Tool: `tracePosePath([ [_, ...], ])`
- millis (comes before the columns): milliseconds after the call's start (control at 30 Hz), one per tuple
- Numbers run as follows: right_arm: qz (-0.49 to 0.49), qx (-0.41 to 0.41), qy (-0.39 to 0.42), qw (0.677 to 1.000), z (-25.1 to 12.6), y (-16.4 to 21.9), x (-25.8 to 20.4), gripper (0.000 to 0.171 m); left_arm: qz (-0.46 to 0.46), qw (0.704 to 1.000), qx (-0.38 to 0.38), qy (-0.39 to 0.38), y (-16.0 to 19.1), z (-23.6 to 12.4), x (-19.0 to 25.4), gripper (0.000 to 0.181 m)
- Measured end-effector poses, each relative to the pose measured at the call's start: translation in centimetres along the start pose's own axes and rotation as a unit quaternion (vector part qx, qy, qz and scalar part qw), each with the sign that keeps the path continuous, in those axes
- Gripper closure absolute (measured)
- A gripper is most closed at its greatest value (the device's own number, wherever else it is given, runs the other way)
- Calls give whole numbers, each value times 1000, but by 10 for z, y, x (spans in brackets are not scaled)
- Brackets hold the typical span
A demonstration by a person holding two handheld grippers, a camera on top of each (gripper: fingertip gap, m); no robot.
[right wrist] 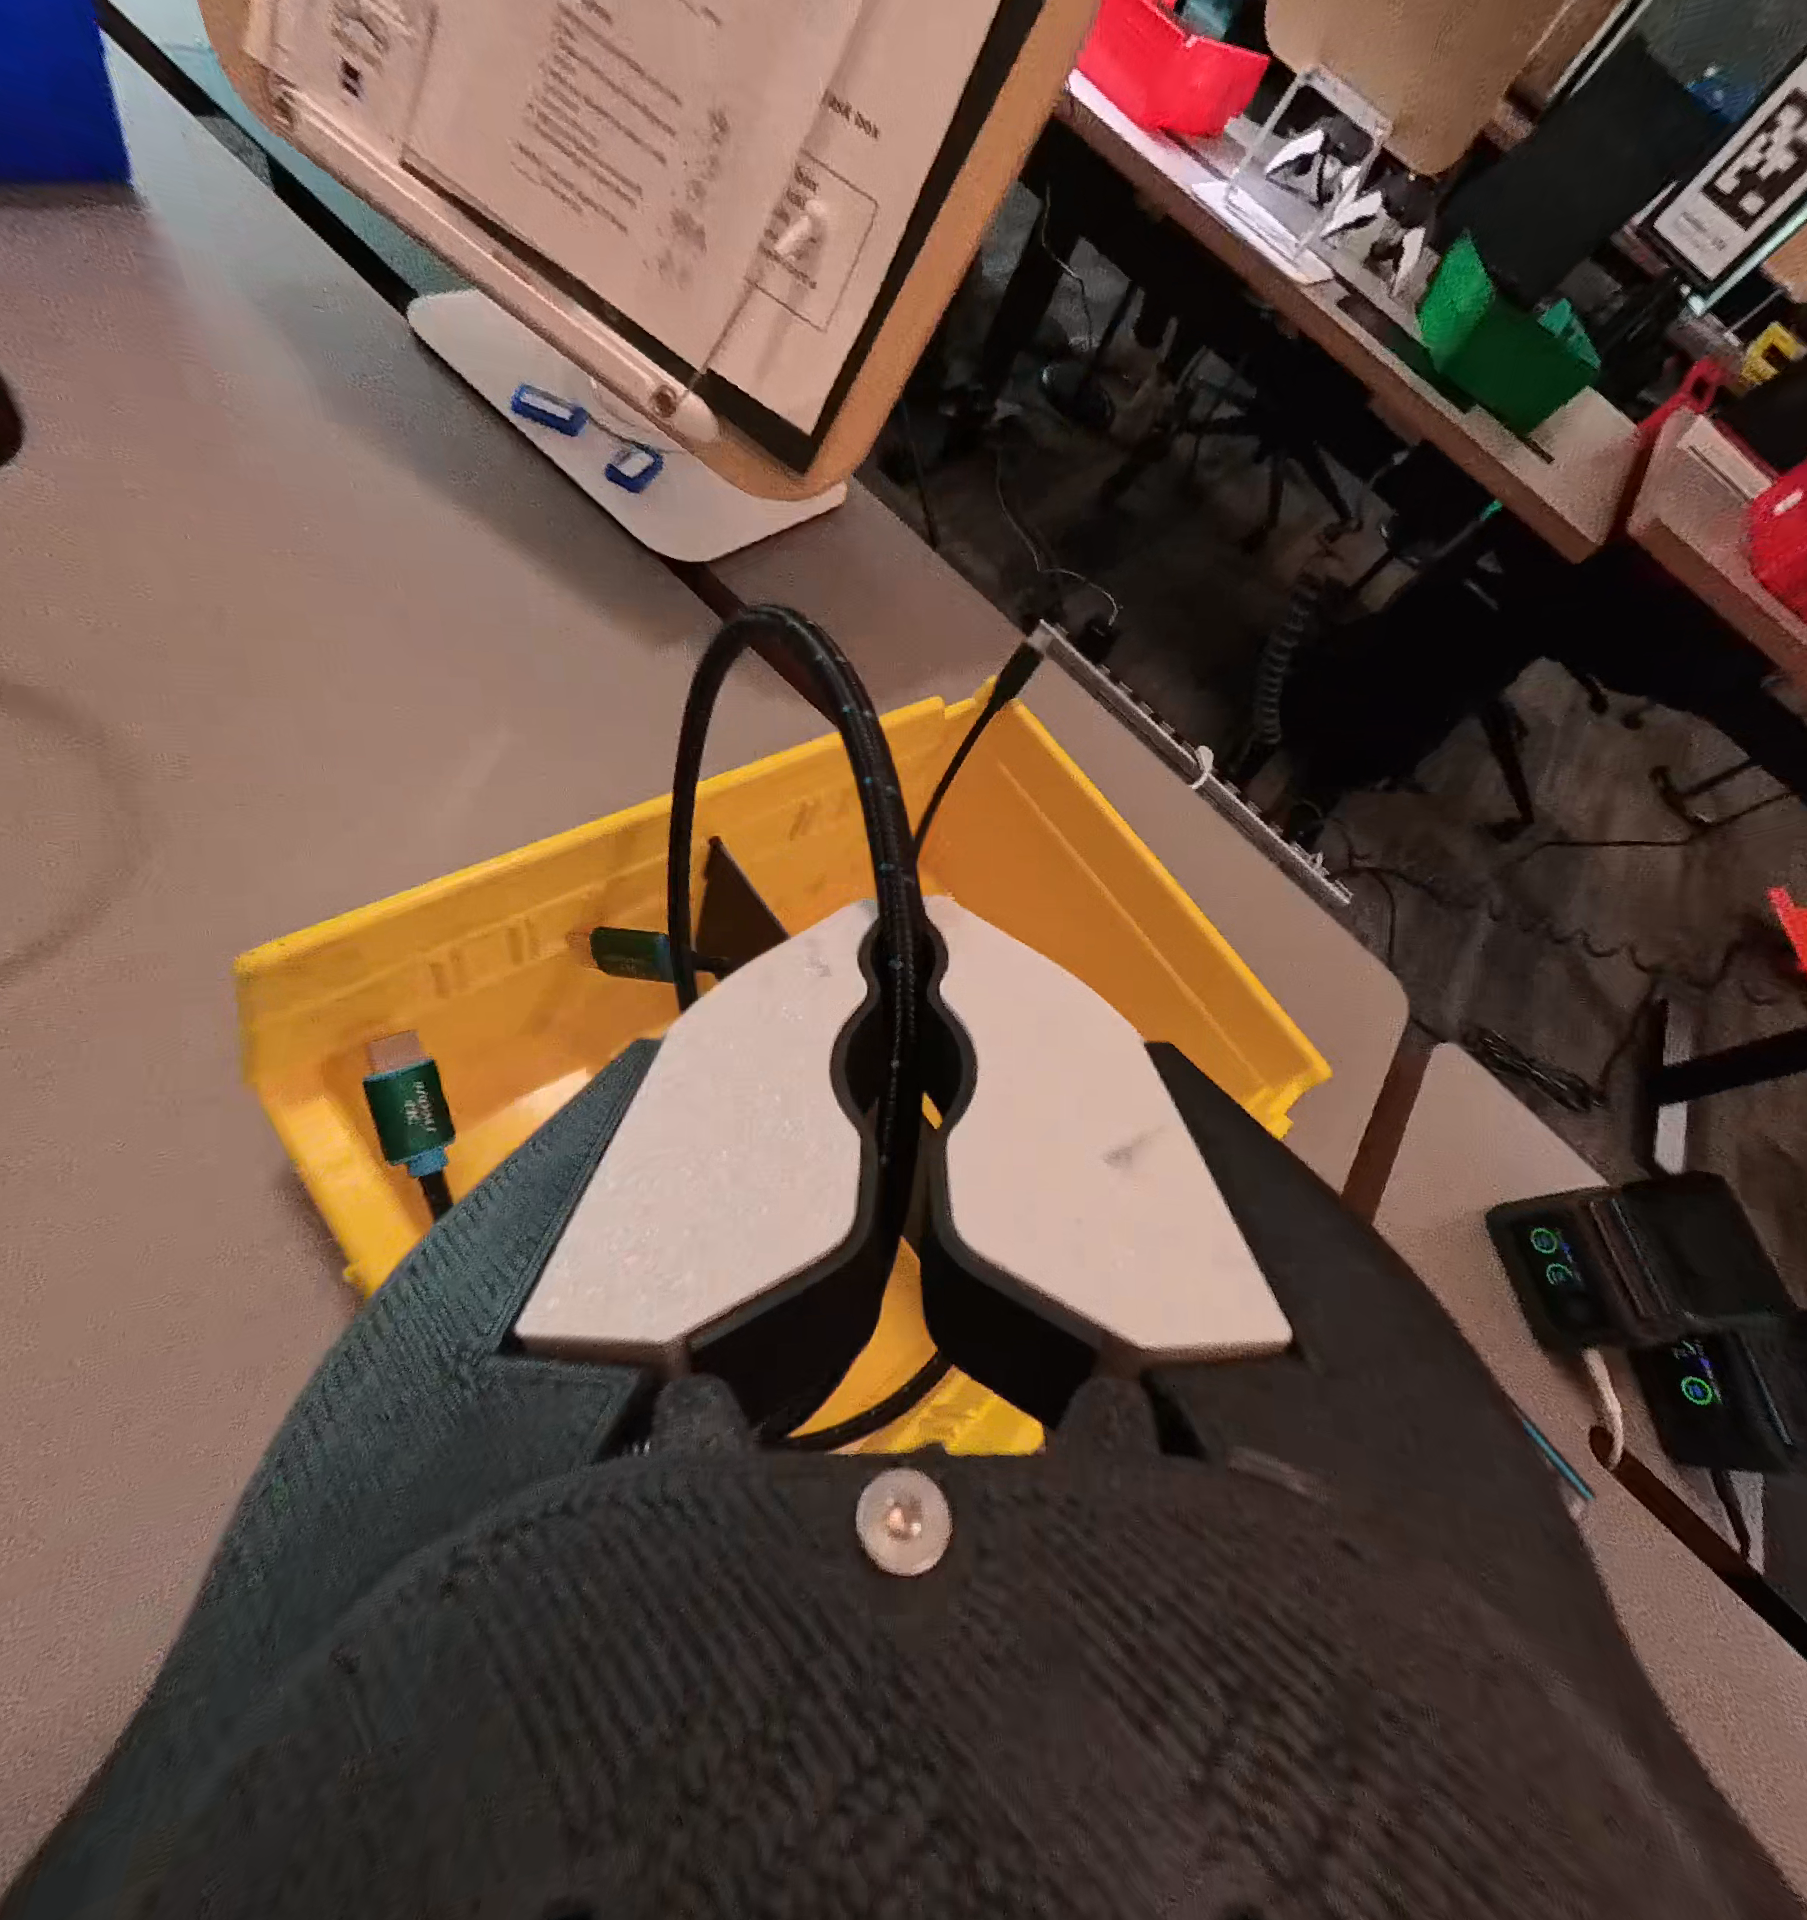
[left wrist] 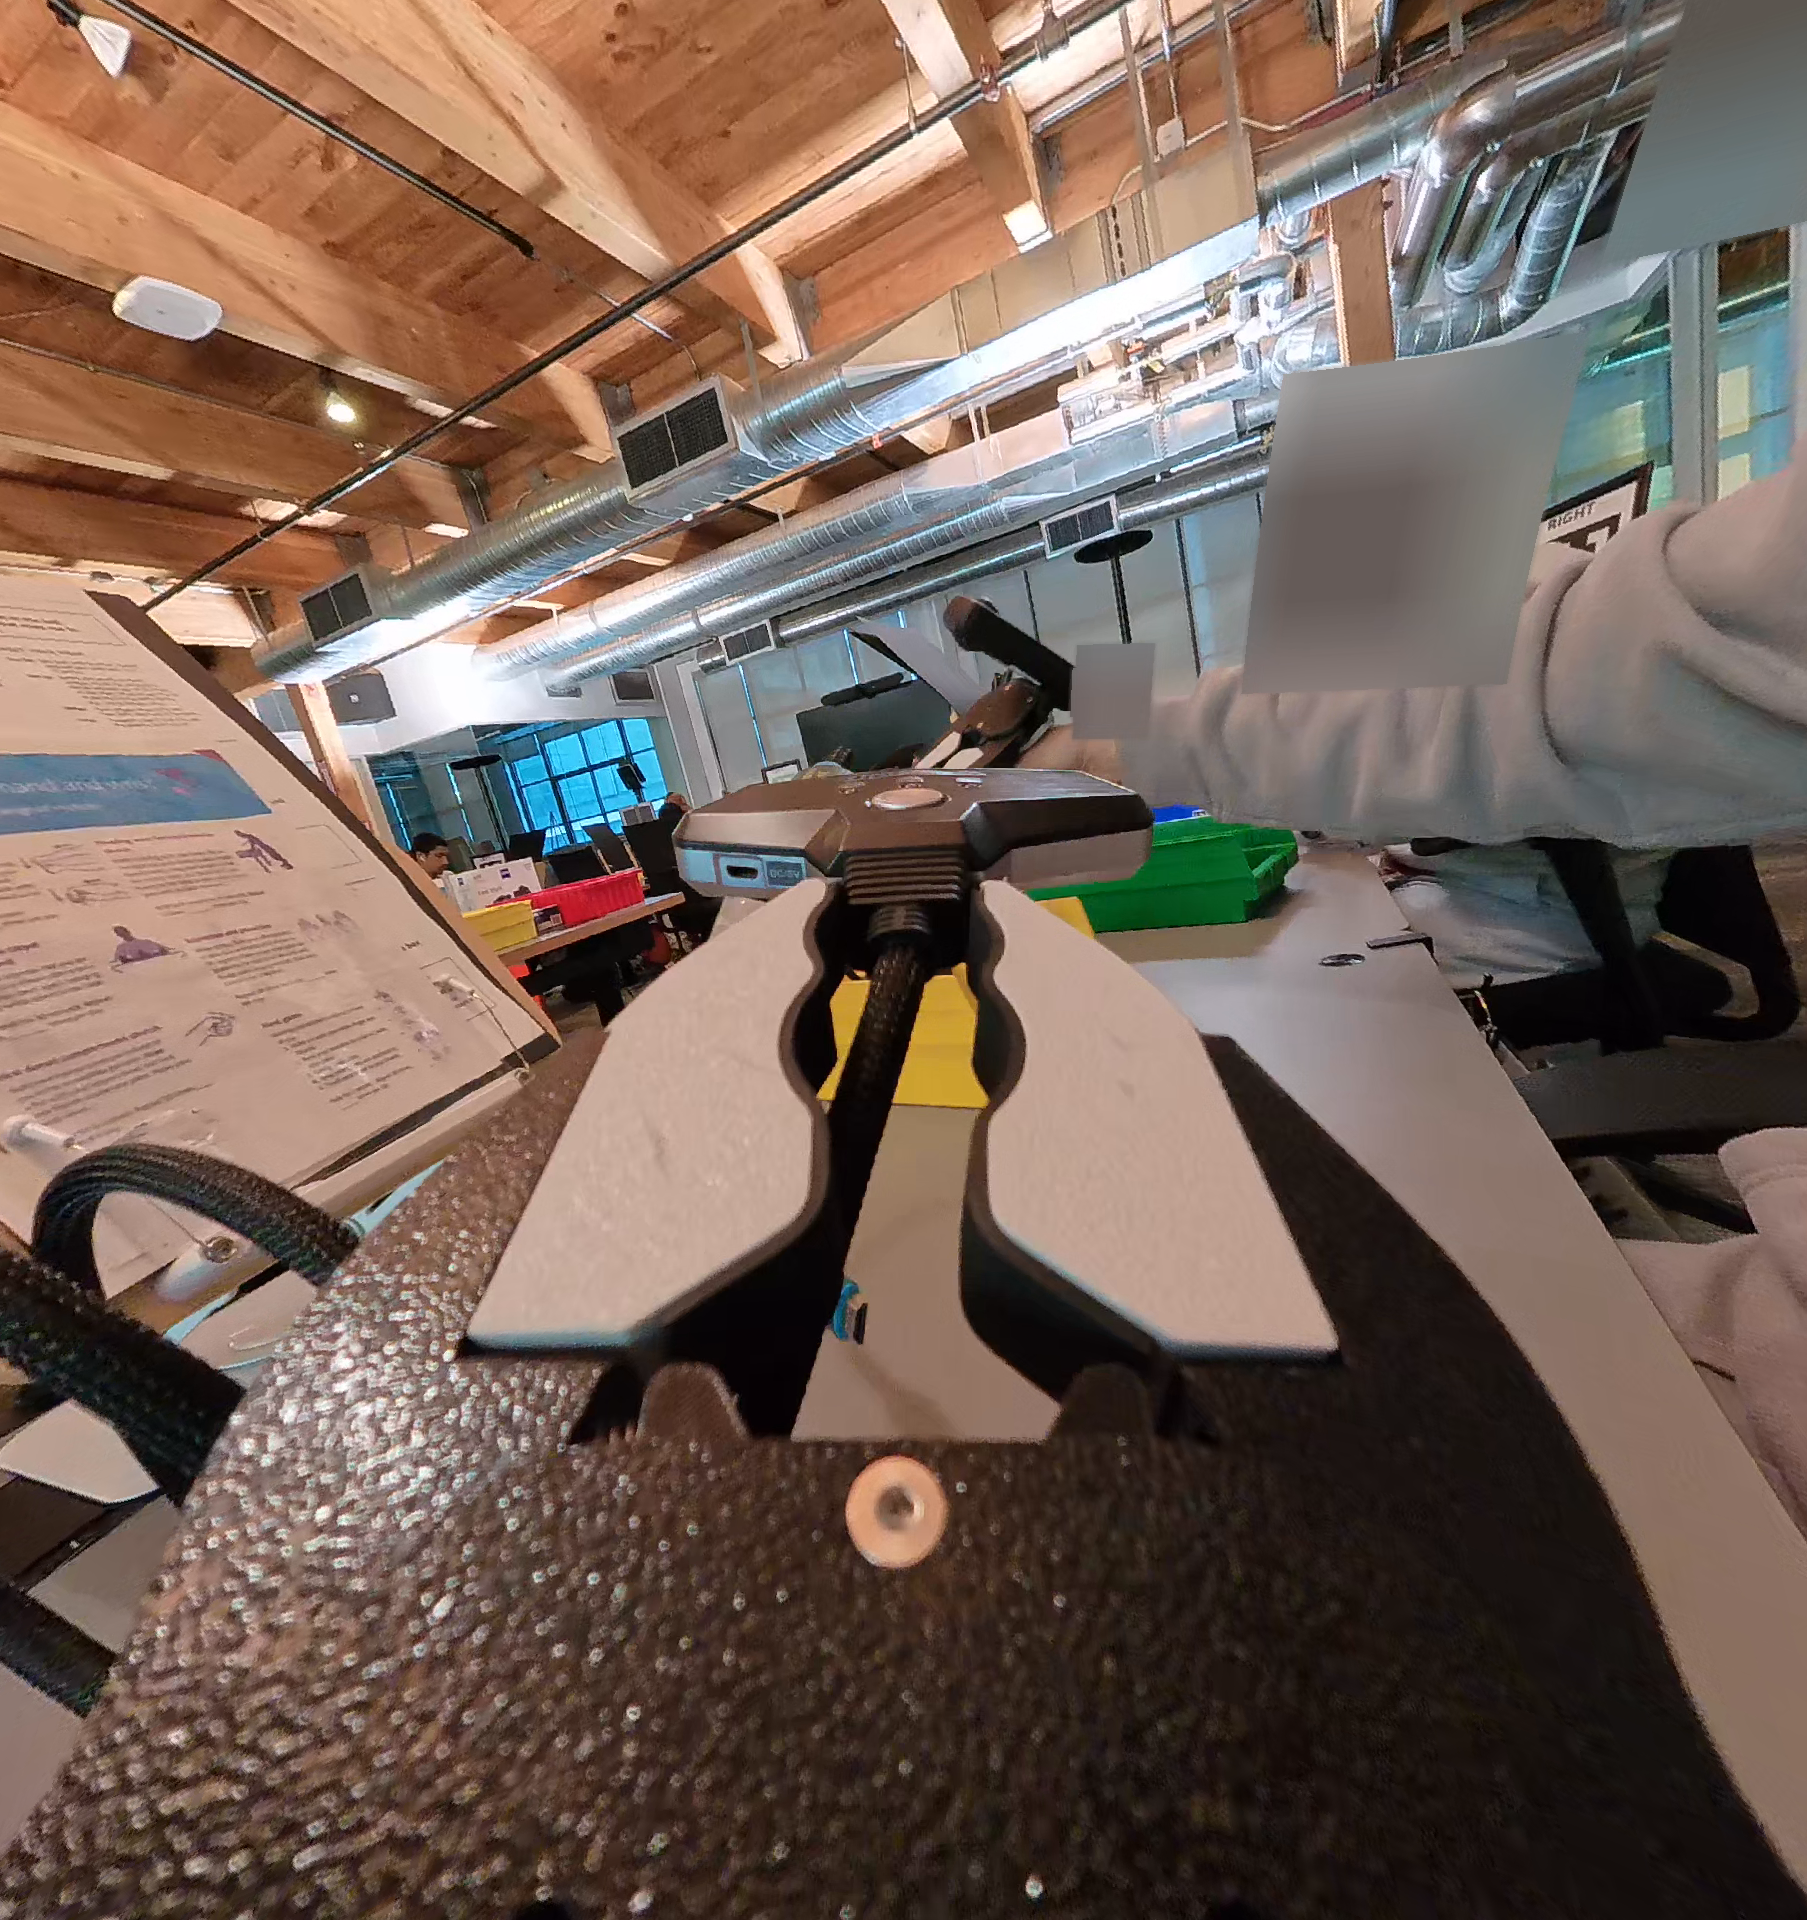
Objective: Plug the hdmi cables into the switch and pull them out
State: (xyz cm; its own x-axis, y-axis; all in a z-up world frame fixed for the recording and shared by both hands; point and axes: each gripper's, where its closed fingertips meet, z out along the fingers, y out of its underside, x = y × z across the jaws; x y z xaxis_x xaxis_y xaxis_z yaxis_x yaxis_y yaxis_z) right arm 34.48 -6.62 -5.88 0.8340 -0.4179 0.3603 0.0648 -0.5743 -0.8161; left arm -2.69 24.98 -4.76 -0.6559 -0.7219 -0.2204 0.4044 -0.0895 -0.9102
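**Plug Meets Switch as Second Cable Waits Over Bin**

Fingers of the left gripper point(left wrist: 899, 914) pinch the ribbed black plug point(left wrist: 901, 875) of a braided HDMI cable point(left wrist: 883, 1039), with the switch point(left wrist: 914, 821) dead ahead and touching the plug's front. The plug's long axis runs straight forward along the gripper's fingers and into the switch's near edge, so the coming move, whether seating or withdrawal, looks to turn on a push or pull along that single line. How deep the plug sits cannot be told from here. A second, open port shows on the switch's left face. The switch appears raised off the grey table point(left wrist: 1294, 997), though what supports it is unclear; a yellow bin point(left wrist: 930, 1049) and a green bin point(left wrist: 1190, 873) lie beyond.

In the right wrist view, the right gripper point(right wrist: 904, 940) is nearly closed on a second black cable point(right wrist: 894, 997), gripping the cord itself rather than a connector. That cable loops upward, then drops into the yellow bin directly below, where two green-shelled plugs point(right wrist: 408, 1117) rest. The switch is out of sight in this view, so the left gripper is judged the nearer and the one acting. A document stand point(right wrist: 670, 208) sits at the table's far side.
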Motion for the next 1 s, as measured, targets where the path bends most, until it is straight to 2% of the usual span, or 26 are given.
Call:
tracePosePath([
  [33,2,-7,21,1000,5,6,4,171,-1,1000,-1,1,1,0,0,160],
  [100,-5,-22,82,996,10,19,16,171,-3,1000,-4,2,3,1,1,160],
  [167,-23,-65,94,993,14,38,15,171,-5,1000,-5,2,4,1,0,160],
  [267,-62,-200,117,971,10,82,17,171,-8,1000,-4,1,6,1,-1,160],
  [367,-26,-284,75,956,-9,106,10,171,-13,1000,-4,0,7,1,-1,160],
  [400,-14,-307,69,949,-17,111,10,167,-14,1000,-4,1,7,2,-1,160],
  [433,-18,-322,87,943,-24,114,17,154,-14,1000,-4,1,7,2,-1,160],
  [467,-26,-332,108,937,-31,114,24,144,-14,1000,-4,2,7,3,0,160],
  [533,-24,-344,131,929,-42,113,31,140,-14,1000,-5,5,7,5,2,160],
  [633,-3,-316,152,936,-47,99,32,140,-14,1000,-7,9,7,8,5,160],
  [733,34,-284,145,947,-46,77,16,127,-15,1000,-9,16,9,10,8,160],
  [767,42,-258,116,958,-40,62,-2,122,-14,1000,-11,19,10,11,9,160],
  [833,76,-173,-29,982,-22,20,-76,113,-8,999,-14,27,11,13,12,160],
  [900,121,-110,-201,966,-21,-26,-162,103,-4,999,-17,37,12,16,17,159],
  [933,123,-85,-240,959,-24,-48,-190,98,-2,999,-18,43,12,17,19,160],
  [1000,42,-34,-267,962,-38,-88,-229,87,0,998,-22,55,13,19,24,160],
])
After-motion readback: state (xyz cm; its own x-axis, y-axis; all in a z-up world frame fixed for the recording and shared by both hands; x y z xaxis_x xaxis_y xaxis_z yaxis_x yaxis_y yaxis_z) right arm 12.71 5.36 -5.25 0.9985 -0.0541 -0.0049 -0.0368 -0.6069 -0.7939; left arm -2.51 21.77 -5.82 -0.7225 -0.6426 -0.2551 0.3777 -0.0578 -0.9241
